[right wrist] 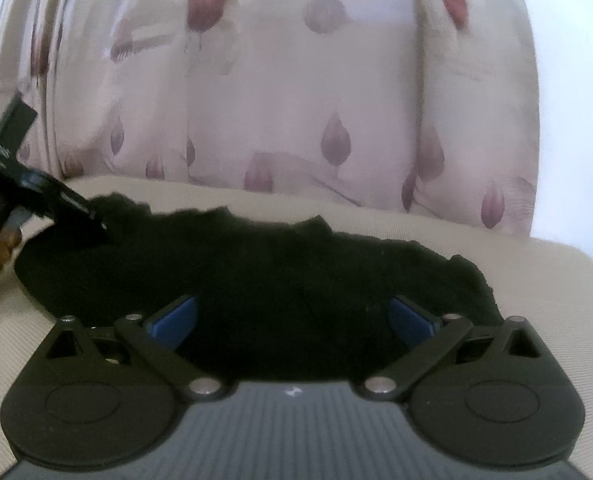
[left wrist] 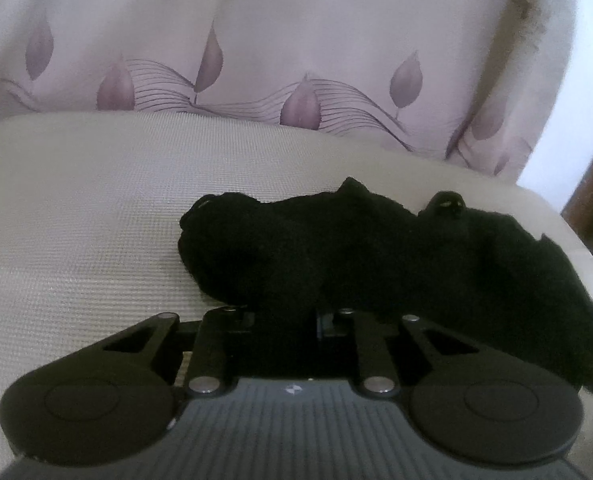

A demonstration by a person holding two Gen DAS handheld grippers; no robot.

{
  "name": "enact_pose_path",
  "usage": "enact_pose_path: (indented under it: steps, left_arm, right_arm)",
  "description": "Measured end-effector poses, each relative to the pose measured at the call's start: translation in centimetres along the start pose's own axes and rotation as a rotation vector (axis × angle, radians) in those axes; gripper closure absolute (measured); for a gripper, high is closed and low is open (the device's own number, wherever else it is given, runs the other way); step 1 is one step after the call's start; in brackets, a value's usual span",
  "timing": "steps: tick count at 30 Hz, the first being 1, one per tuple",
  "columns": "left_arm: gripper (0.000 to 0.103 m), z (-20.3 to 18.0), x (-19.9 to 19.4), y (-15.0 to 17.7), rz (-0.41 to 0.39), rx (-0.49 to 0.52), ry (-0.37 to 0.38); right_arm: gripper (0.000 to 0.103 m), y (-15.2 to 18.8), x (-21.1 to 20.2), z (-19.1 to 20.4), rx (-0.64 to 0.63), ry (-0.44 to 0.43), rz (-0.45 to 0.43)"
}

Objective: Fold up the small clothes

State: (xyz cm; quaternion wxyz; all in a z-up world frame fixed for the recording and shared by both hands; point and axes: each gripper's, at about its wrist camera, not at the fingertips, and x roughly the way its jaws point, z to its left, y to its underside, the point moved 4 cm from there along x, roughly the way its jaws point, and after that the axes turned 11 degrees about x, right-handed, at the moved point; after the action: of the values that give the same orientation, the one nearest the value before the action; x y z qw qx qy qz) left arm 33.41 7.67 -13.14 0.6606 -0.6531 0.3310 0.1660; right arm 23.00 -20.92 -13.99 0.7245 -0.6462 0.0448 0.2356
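One black garment lies bunched on the beige cushion, directly ahead of both tools. Left gripper: jaws drawn nearly together, with dark cloth pinched between them at the garment's near edge. Right gripper: blue pads spread wide, the cloth lying between them, unpressed. Behind the cushion hangs a pale leaf-patterned fabric.

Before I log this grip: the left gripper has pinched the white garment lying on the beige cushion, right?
Not white. The garment is black, as the left wrist view shows. The left gripper is pinching it, and it does lie on the beige cushion.
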Motion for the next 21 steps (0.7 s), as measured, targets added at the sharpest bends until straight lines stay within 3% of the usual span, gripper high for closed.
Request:
enact_pose_path:
  steps: [6, 14, 21]
  left_arm:
    - [0.082, -2.9, -1.2, -3.0, 0.016, -0.152, 0.034]
    - [0.083, -11.8, -0.9, -7.9, 0.029, -0.191, 0.161]
    - [0.081, -18.1, 2.4, -7.4, 0.117, -0.185, 0.303]
  right_arm:
    - [0.000, -0.6, -0.7, -1.6, 0.111, -0.067, -0.026]
    - [0.000, -1.2, -1.3, -3.5, 0.244, -0.151, -0.043]
    - [0.000, -1.3, -1.6, -4.7, 0.322, -0.175, -0.048]
